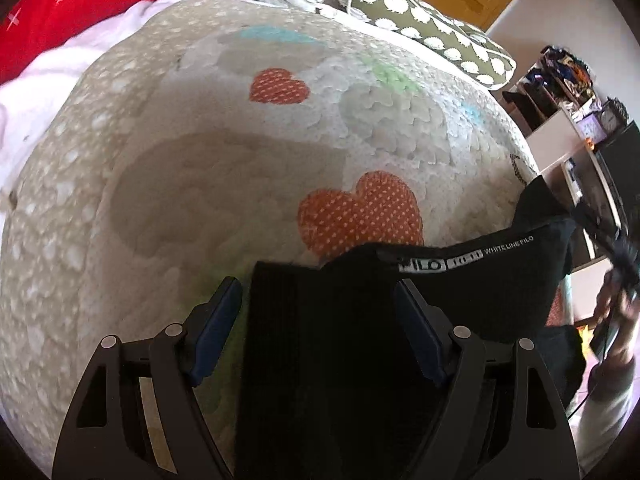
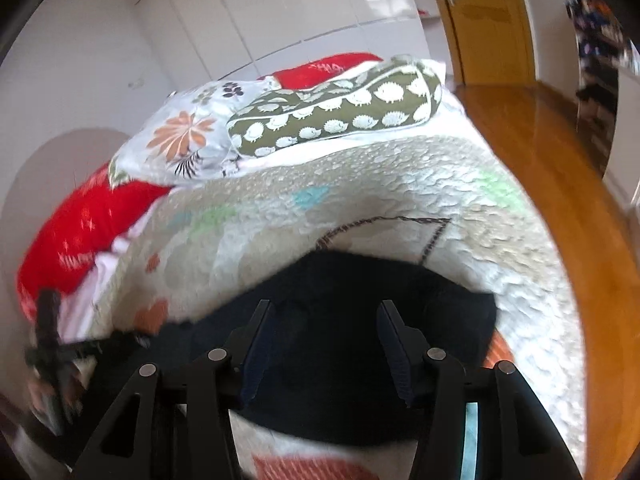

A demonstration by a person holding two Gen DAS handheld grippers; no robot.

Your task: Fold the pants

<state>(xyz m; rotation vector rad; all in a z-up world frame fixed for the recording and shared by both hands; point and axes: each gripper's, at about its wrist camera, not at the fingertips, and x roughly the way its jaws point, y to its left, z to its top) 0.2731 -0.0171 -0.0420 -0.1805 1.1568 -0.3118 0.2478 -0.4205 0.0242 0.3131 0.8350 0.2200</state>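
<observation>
Left claw point(image 1: 318, 320) spread wide over black pants point(image 1: 360, 340) lying on quilted bed cover point(image 1: 200, 180); right claw point(image 2: 326, 344) also spread above pants, nothing pinched; bare quilt beyond waistband edge, green pillow point(image 2: 340, 116) well apart

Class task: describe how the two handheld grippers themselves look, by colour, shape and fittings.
The left gripper and the right gripper look alike: black angular linkage arms with triangular cut-outs, round silver pivot pins, and flat dark-blue pads lining the fingers. No cables or markings show.
</observation>
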